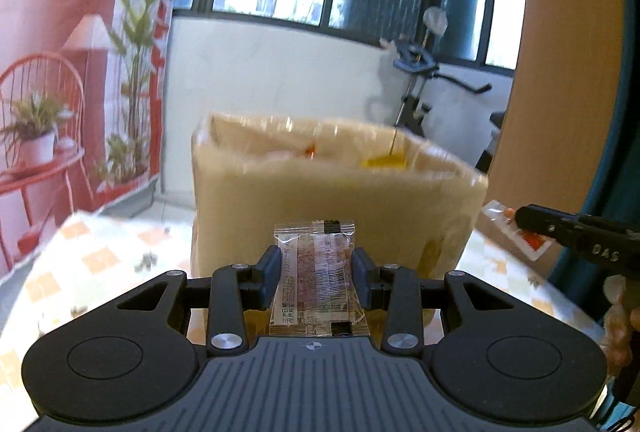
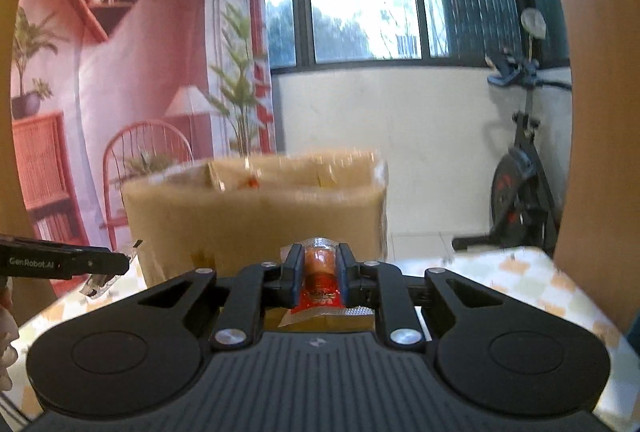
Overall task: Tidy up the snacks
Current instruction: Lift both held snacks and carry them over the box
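Ahead of the black left hand-held gripper (image 1: 314, 272) stands a tan cardboard box (image 1: 320, 199). Between its fingers: a clear, brown-printed snack packet (image 1: 316, 272). The bench (image 1: 100, 260) cloth is cream with orange checks. A red-orange snack sachet (image 2: 320, 280) sits in the black right hand-held gripper (image 2: 319, 272).

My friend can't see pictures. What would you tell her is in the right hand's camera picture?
The right gripper pinches a red and orange snack packet in front of an open cardboard box on a checked tablecloth. The left gripper pokes in from the left, holding a clear packet.
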Demonstrator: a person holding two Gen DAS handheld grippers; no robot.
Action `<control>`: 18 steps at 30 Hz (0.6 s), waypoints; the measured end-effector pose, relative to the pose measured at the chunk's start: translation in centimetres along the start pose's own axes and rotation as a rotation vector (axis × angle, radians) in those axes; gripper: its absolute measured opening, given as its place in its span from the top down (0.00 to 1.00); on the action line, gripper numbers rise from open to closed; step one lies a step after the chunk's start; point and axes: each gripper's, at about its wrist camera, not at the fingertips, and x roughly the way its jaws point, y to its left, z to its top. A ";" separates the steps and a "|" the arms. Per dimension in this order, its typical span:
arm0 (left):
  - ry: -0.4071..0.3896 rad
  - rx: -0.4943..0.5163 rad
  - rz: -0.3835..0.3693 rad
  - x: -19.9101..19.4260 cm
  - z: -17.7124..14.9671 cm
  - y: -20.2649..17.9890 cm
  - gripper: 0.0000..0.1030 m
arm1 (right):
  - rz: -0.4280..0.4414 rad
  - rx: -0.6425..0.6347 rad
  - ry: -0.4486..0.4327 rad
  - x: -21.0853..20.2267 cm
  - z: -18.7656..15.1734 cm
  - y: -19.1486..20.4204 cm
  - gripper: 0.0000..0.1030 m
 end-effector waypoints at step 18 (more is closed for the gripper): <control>-0.108 0.045 -0.018 1.3 5.4 -0.2 0.61 | 0.050 -0.037 -0.122 2.0 5.3 0.6 0.82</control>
